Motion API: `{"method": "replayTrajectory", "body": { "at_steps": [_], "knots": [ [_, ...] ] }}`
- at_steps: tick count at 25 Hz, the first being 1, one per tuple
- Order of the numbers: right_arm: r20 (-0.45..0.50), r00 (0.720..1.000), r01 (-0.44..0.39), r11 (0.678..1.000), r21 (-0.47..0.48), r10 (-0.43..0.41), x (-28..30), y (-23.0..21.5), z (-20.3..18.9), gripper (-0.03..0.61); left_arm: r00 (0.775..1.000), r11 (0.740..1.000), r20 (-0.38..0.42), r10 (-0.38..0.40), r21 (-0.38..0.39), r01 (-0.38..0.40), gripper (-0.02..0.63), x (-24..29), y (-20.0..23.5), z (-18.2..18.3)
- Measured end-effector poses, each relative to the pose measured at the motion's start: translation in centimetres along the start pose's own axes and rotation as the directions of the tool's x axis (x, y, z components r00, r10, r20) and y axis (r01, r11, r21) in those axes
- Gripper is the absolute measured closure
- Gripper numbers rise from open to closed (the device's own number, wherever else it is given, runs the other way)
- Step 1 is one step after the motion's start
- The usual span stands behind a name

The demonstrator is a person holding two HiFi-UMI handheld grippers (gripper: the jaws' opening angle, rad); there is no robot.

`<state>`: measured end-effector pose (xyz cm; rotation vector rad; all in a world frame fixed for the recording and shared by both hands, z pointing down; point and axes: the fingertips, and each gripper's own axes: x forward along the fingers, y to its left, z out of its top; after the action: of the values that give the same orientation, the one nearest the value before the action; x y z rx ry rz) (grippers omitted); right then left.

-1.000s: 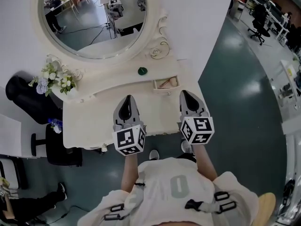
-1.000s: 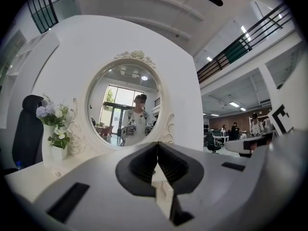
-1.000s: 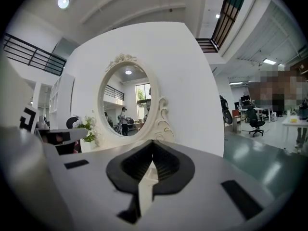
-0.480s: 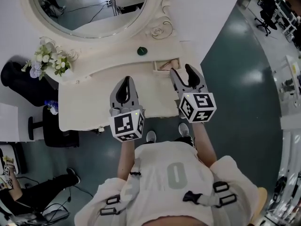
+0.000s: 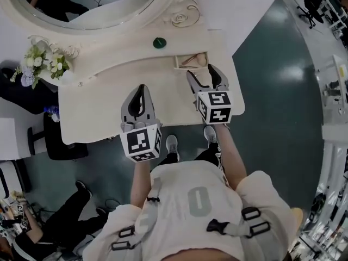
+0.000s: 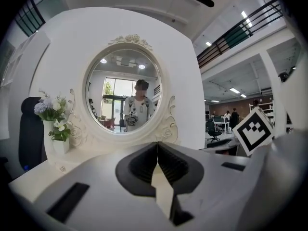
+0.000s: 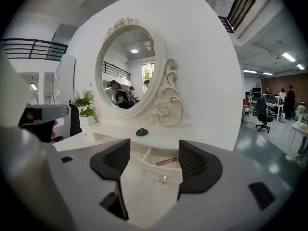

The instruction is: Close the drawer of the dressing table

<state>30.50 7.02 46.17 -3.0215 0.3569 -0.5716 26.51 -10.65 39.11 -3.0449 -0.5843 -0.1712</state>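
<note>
Now your right gripper [image 5: 204,76] has its jaws opening wide, with nothing between the pads. The drawer [image 5: 191,61] stands pulled out at the far right of the dressing table [image 5: 103,110]. Its knobbed front is just beyond those tips, and a pinkish item [image 7: 166,161] lies inside. Your left gripper [image 5: 141,91] hangs over the tabletop's near middle, jaws pressed together, empty.

There is one dressing table [image 5: 98,110], with one mirror [image 5: 81,4], one drawer [image 5: 191,62], one bunch of flowers [image 5: 41,61] and one small green thing [image 5: 159,42]. Two grippers show: the left gripper [image 5: 141,89] and the right gripper [image 5: 202,73].
</note>
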Motion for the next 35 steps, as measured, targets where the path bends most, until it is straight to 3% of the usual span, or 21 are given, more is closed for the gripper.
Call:
{"method": "replayTrajectory", "body": {
  "at_steps": [9, 16, 22, 35],
  "knots": [
    [-0.151, 0.987, 0.049, 0.999, 0.007, -0.047, 4.4, -1.1, -7.5, 0.279, 0.993, 0.999, -0.114, 0.044, 0.016, -0.042, 0.594, -1.1, 2.2, -5.0],
    [-0.228, 0.97, 0.092, 0.995, 0.024, -0.085, 6.1, -1.9, -11.3, 0.308, 0.986, 0.997, -0.151, 0.075, 0.026, -0.072, 0.594, -2.2, 3.9, -7.0],
    [-0.246, 0.961, 0.128, 0.992, -0.004, -0.125, 6.7, -2.5, -12.6, 0.37, 0.977, 0.992, -0.174, 0.121, 0.058, -0.112, 0.594, -3.3, 5.9, -8.0],
    [-0.244, 0.957, 0.158, 0.987, -0.018, -0.157, 7.4, -2.6, -13.1, 0.459, 0.97, 0.982, -0.152, 0.189, 0.031, -0.187, 0.594, -4.4, 8.8, -7.9]
  ]
}}
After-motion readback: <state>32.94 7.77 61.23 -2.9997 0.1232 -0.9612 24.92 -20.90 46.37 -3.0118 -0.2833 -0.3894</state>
